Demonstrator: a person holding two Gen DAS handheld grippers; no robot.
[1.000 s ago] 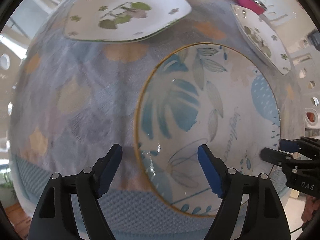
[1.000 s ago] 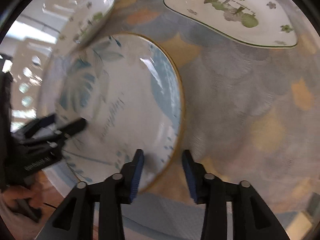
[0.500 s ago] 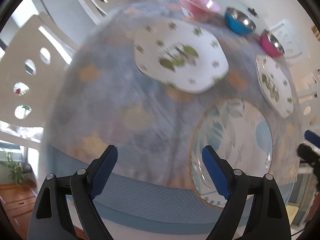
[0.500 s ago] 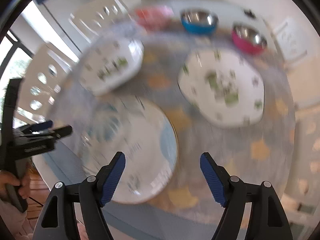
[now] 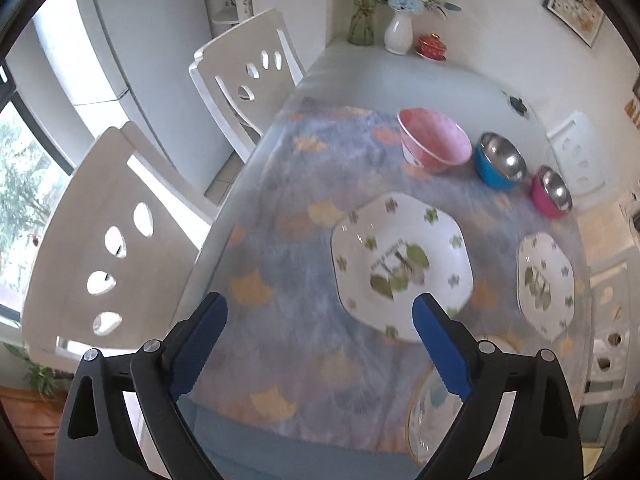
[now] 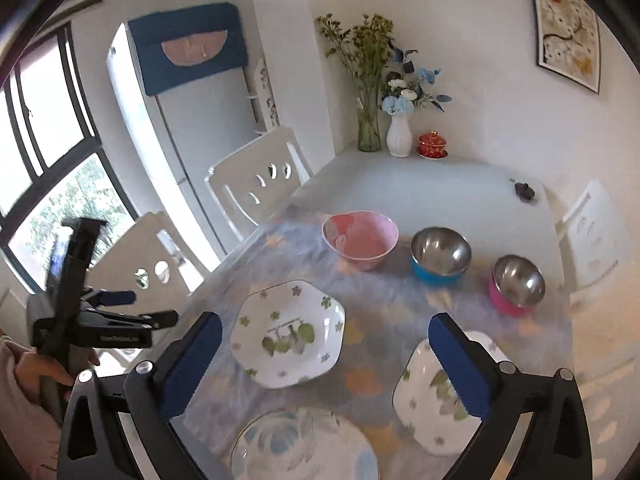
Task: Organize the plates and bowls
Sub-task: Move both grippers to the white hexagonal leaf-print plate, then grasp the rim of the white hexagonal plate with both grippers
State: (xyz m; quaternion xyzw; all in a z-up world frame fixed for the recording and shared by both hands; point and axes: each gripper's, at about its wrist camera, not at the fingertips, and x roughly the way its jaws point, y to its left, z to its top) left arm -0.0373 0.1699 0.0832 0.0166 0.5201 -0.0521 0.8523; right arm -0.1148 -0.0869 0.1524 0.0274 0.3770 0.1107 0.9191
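Plates lie ahead of both tools, jaws spread and empty: the round blue plate (image 6: 304,446) sits nearest at the worktop edge, just under the right tool (image 6: 325,354), which looks closer than the left tool (image 5: 320,334)

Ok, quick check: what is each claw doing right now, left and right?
Left claw: open, holding nothing, raised above the table.
Right claw: open, holding nothing, also raised above the table.
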